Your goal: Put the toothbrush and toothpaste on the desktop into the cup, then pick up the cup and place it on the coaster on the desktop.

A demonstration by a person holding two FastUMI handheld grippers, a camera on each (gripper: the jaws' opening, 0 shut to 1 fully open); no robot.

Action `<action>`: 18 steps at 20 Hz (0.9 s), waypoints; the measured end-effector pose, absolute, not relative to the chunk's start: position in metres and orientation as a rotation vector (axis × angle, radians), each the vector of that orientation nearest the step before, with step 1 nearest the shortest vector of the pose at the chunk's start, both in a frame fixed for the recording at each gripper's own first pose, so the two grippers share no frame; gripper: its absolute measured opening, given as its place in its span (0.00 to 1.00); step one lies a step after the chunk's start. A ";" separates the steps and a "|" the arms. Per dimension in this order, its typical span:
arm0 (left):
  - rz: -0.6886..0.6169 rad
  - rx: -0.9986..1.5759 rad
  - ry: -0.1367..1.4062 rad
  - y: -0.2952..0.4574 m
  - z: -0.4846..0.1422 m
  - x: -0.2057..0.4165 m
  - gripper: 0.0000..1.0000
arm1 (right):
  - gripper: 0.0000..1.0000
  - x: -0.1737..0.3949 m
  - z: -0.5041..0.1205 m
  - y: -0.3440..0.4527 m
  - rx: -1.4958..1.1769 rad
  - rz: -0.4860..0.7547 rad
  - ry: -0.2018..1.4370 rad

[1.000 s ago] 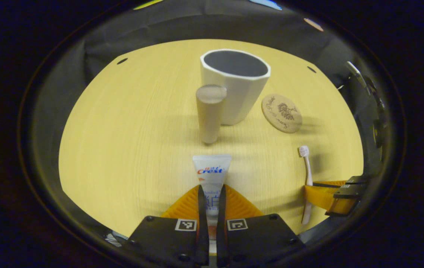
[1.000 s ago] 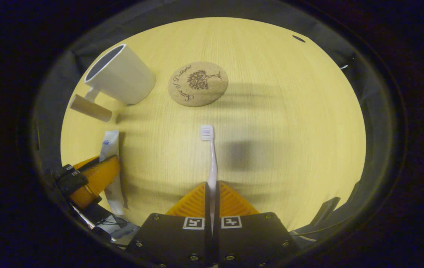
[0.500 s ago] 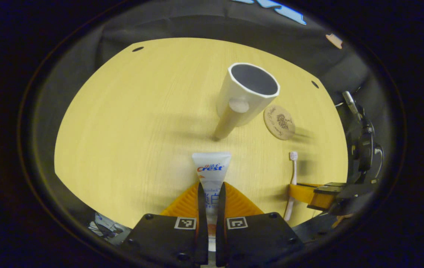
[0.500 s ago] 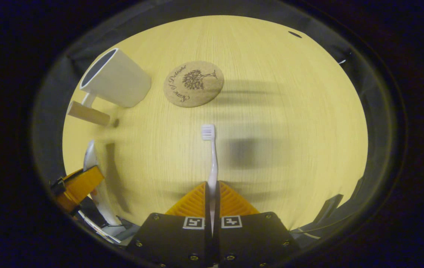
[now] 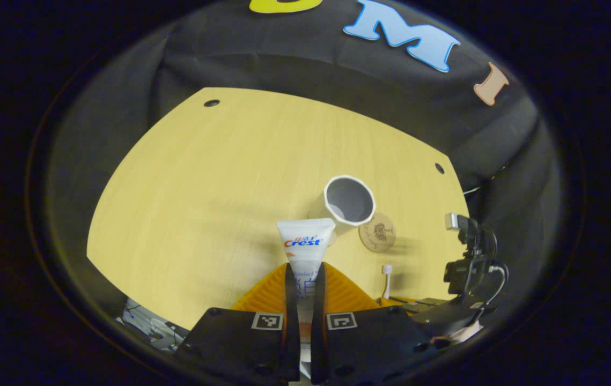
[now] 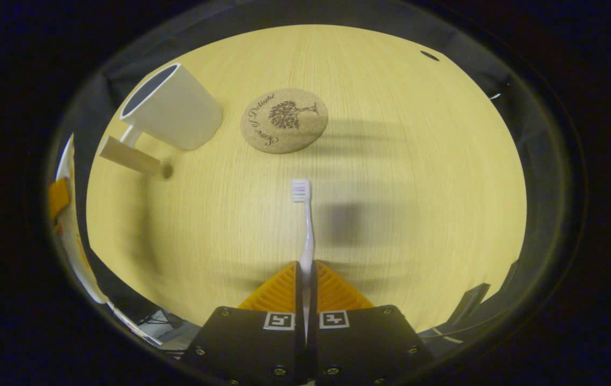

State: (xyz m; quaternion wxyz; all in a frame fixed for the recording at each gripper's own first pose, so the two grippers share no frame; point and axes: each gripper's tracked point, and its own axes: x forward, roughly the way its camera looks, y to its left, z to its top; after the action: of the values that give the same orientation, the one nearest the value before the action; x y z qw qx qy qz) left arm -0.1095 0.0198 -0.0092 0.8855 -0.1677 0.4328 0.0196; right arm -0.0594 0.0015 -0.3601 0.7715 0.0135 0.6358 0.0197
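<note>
My left gripper (image 5: 304, 268) is shut on a white toothpaste tube (image 5: 305, 244) and holds it high above the desktop. Below and beyond it stands the white cup (image 5: 349, 201), mouth up, beside the round cork coaster (image 5: 376, 232). My right gripper (image 6: 305, 265) is shut on the handle of a white toothbrush (image 6: 304, 225), bristle end pointing forward, low over the table. In the right gripper view the cup (image 6: 171, 112) with its beige cylindrical handle (image 6: 125, 155) sits at the far left, and the coaster (image 6: 284, 120) lies to its right. The lifted toothpaste (image 6: 69, 225) shows at the left edge.
The light wooden desktop (image 5: 203, 187) has small dark holes near its far corners (image 5: 211, 103). A black device with cables (image 5: 466, 265) stands past the table's right edge. Black cloth surrounds the table. Bare wood (image 6: 418, 161) lies right of the coaster.
My left gripper has risen well above the table with the toothpaste, so the cup and coaster look smaller and farther. My right gripper has stayed put with the toothbrush.
</note>
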 end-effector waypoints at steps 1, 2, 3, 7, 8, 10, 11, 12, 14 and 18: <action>0.037 -0.337 0.879 0.021 0.001 -0.095 0.14 | 0.02 -0.060 -0.361 0.002 0.026 0.040 1.375; 0.033 -0.327 0.860 0.023 0.010 -0.082 0.14 | 0.02 -0.059 -0.360 0.002 0.023 0.037 1.371; 0.025 -0.317 0.833 0.024 0.020 -0.065 0.14 | 0.03 -0.060 -0.361 0.002 0.022 0.035 1.369; -0.016 -0.276 0.737 0.017 0.048 -0.004 0.15 | 0.03 -0.060 -0.361 0.002 0.017 0.019 1.361; -0.024 -0.259 0.720 0.016 0.052 0.009 0.15 | 0.02 -0.060 -0.360 0.002 0.017 0.014 1.361; -0.052 -0.223 0.694 0.006 0.050 0.033 0.14 | 0.03 -0.060 -0.360 0.003 0.016 0.003 1.360; -0.071 -0.211 0.689 0.000 0.047 0.043 0.14 | 0.03 -0.060 -0.360 0.003 0.014 0.001 1.358; -0.095 -0.209 0.689 -0.009 0.042 0.052 0.15 | 0.02 -0.060 -0.361 0.003 0.011 0.002 1.355; -0.118 -0.211 0.684 -0.019 0.035 0.067 0.14 | 0.03 -0.061 -0.361 0.003 0.006 0.006 1.350; -0.100 -0.190 0.619 -0.019 0.025 0.092 0.15 | 0.03 -0.061 -0.360 0.003 -0.008 0.006 1.347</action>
State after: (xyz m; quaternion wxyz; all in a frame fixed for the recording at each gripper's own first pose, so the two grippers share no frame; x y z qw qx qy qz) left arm 0.0916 -0.0194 0.0252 0.9467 -0.0932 0.3042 -0.0493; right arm -0.0608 0.0031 -0.3601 0.7815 -0.0035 0.6239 0.0029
